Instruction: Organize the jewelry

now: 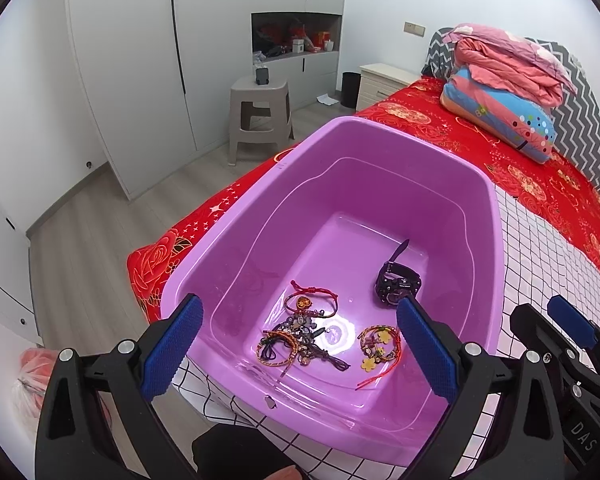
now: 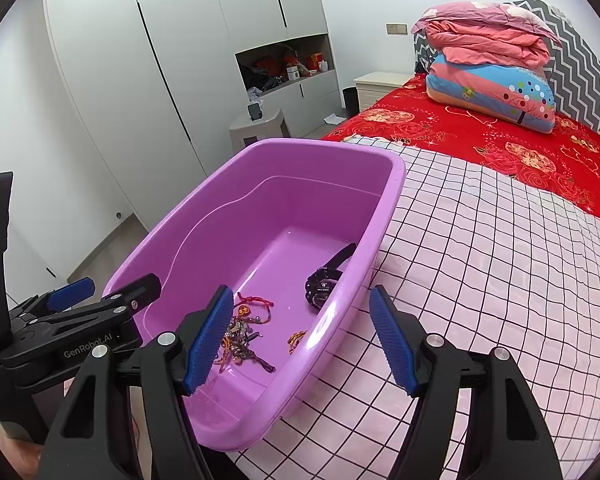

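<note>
A purple plastic bin (image 1: 300, 184) sits on a grid-patterned cloth (image 2: 480, 264) on the bed. Inside lie a black watch (image 1: 398, 284), a red cord bracelet (image 1: 310, 300), a dark tangle of charm bracelets (image 1: 296, 340) and a bracelet with yellow flowers (image 1: 380, 346). My left gripper (image 1: 300, 344) is open and empty above the bin's near end. My right gripper (image 2: 302, 336) is open and empty over the bin's right rim (image 2: 340, 320). The watch (image 2: 324, 284) and the tangle (image 2: 240, 336) also show in the right wrist view.
A red floral bedspread (image 1: 520, 168) with folded quilts (image 1: 508, 88) lies beyond the bin. A grey stool (image 1: 260, 116), a nightstand (image 1: 384, 80) and white wardrobes (image 1: 140, 60) stand past the bed edge. The bin is near the bed's left edge.
</note>
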A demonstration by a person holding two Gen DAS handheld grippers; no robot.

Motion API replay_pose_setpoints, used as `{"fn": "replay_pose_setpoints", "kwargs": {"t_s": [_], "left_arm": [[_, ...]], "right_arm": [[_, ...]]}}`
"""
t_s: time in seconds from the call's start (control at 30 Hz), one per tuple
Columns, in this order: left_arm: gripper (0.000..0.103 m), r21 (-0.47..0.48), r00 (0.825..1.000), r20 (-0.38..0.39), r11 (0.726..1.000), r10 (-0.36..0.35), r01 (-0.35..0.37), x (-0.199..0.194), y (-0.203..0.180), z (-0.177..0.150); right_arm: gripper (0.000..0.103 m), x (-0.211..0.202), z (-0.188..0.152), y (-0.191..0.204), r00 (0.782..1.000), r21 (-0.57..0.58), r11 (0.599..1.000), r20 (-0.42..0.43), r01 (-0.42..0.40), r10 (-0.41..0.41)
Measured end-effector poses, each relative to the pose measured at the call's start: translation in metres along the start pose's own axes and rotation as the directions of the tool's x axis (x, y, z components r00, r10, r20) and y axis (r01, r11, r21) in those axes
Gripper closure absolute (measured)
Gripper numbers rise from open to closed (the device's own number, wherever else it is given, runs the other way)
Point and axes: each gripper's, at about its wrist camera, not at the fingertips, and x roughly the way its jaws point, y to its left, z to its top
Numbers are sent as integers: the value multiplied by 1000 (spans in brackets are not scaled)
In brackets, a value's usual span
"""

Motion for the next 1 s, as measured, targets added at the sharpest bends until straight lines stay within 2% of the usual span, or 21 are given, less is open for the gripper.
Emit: {"fn": "replay_pose_setpoints", "kwargs": {"t_s": [0.67, 1.0], "left_arm": [[7, 12, 999, 33, 1000, -13, 12, -6, -2, 0], [7, 6, 1000, 4, 1000, 17, -17, -2, -2, -1]], "right_arm": [[36, 1, -2, 3, 1000, -4, 1000, -2, -1, 1], [36, 2, -2, 5, 1000, -1, 1000, -3, -1, 1]]}}
